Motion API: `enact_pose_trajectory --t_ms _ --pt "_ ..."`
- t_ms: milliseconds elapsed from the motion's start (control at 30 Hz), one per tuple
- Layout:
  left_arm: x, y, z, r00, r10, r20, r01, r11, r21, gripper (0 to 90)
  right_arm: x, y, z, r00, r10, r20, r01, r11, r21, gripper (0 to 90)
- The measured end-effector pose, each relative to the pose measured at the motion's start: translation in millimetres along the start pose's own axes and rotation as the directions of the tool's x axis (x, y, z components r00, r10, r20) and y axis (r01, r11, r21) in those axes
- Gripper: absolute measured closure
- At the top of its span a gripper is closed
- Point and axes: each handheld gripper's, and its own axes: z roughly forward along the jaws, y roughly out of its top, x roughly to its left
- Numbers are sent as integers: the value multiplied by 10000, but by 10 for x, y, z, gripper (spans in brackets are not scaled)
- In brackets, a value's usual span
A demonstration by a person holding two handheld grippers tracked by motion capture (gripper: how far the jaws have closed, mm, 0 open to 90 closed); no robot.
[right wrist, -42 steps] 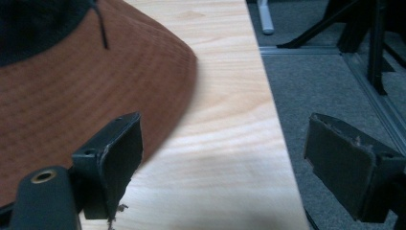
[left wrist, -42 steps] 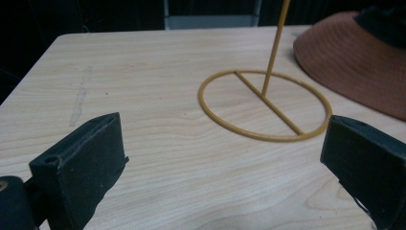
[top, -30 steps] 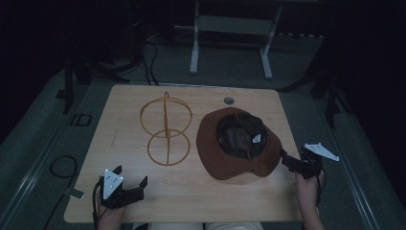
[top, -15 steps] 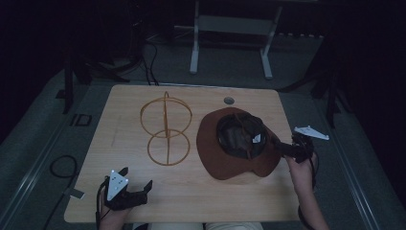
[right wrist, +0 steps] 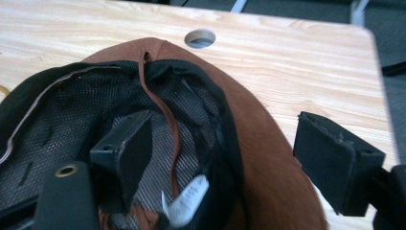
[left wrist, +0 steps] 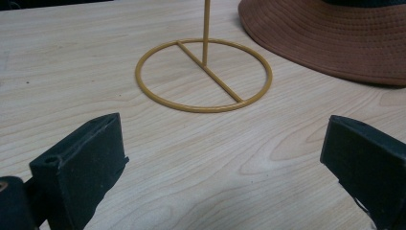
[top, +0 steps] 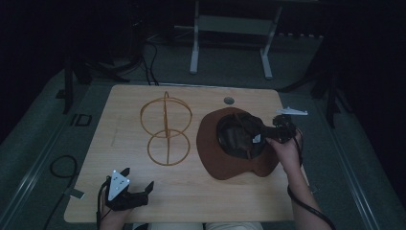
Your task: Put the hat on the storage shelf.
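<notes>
— Wooden table [top: 191, 191] amid a dark room; what lies on it?
— Brown brimmed hat [top: 225, 163] upturned right of the gold wire hat stand [top: 166, 129]; right gripper [right wrist: 222, 158] straddles its rim, jaws closing, not yet clamped.
— Any writing?
— Its view shows a white tag [right wrist: 187, 199], unreadable, and a leather cord [right wrist: 165, 115]; left gripper [left wrist: 220, 163] gapes empty.

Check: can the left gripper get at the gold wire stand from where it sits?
Probably yes. The left gripper is open and faces the stand, with only bare table between; the hat lies off to the side.
</notes>
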Motion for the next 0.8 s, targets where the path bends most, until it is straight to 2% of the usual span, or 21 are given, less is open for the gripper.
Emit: enact_pose_trajectory --t_ms 33,133,200,233,300,333,367,433,467,500,533,567,633,767,800 --pt "-4 1 -1 10000 46 11 -46 10000 18 18 0 0 0 10000 0 0 0 10000 0 247" --pt "-14 2 -2 9999 68 89 -68 10000 -5 18 -22 39 141 9997 -203 150 200 9996 198 247" --pt "-14 0 0 9999 50 100 -50 10000 32 18 -50 55 233 9981 -382 477 370 9990 256 276" --pt "-12 0 2 9999 37 125 -38 10000 56 18 -50 55 233 9981 -382 477 370 9990 256 276" --pt "-7 -1 1 9999 -34 147 33 10000 49 18 -78 58 303 9975 -470 531 443 9978 497 329" --pt "-6 -1 1 9998 -70 170 69 10000 26 18 -82 52 361 9939 -816 745 770 9951 622 378" --pt "-5 0 -1 9998 -107 178 108 9999 -2 18 -82 52 361 9939 -816 745 770 9951 622 378" --pt "-4 0 -1 9997 -122 222 123 9999 -12 18 -74 33 447 9903 -1074 881 997 9911 882 453" --pt "-5 -1 0 9997 -110 203 110 9999 14 18 -74 33 447 9903 -1074 881 997 9911 882 453" --pt "-5 0 1 9997 -83 233 82 10000 53 18 -69 5 519 9907 -1131 752 1028 9863 1292 505" --pt "-7 0 2 9996 -85 258 83 9999 74 18 -69 5 519 9907 -1131 752 1028 9863 1292 505" --pt "-12 0 1 9997 -65 219 63 10000 71 35 -68 -27 573 9942 -954 499 865 9837 1579 556" --pt "-19 1 0 9997 -53 247 52 10000 47 35 -69 -39 593 9955 -822 461 734 9832 1674 562" --pt "-26 3 -8 9997 -76 216 76 10000 -9 35 -51 -85 637 9957 -572 726 443 9847 1686 616" --pt "-24 2 -9 9996 -93 258 93 10000 -25 35 -25 -105 650 9928 -767 916 604 9838 1685 648"
